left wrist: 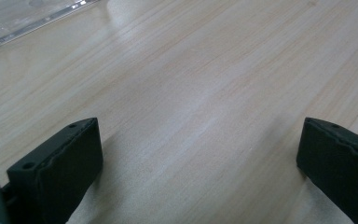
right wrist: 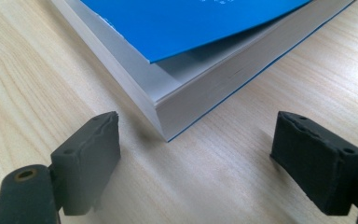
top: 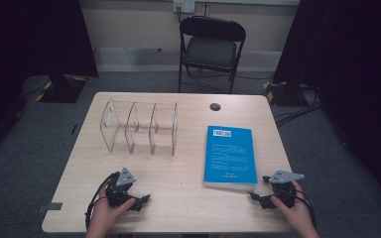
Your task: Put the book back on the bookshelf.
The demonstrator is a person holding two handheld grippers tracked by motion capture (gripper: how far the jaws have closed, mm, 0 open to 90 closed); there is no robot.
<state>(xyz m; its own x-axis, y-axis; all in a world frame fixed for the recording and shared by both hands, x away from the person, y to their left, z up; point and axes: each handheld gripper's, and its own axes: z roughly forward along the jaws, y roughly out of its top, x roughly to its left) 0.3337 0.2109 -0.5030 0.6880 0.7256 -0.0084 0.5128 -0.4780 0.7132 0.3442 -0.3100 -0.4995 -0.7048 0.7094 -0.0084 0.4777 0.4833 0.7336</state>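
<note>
**benchtop_dan:** Your right gripper [top: 259, 192] is parked just off the near right corner of the blue book [top: 229, 156], jaws spread wide with nothing between them yet. That corner [right wrist: 164, 133] points straight into the gap. The book lies flat on the table [top: 178, 198], about 4 o'clock from the clear acrylic rack [top: 140, 127] and well apart from it. How are you planning to grab it?

**pageflipper:** I'd say treat it as a soft paperback: fairly light, but it'll sag if you pinch only one corner. The cover is already curling up off the pages there, and it looks glossy, so it's probably slick. Go for the whole thickness along the 6 o'clock edge, cover and pages together, not just the loose flap.

**benchtop_dan:** And your left gripper [top: 140, 200] is sitting at the table's 7 o'clock, jaws fully apart over bare wood, holding nothing. It's free to steady the far side.
</note>
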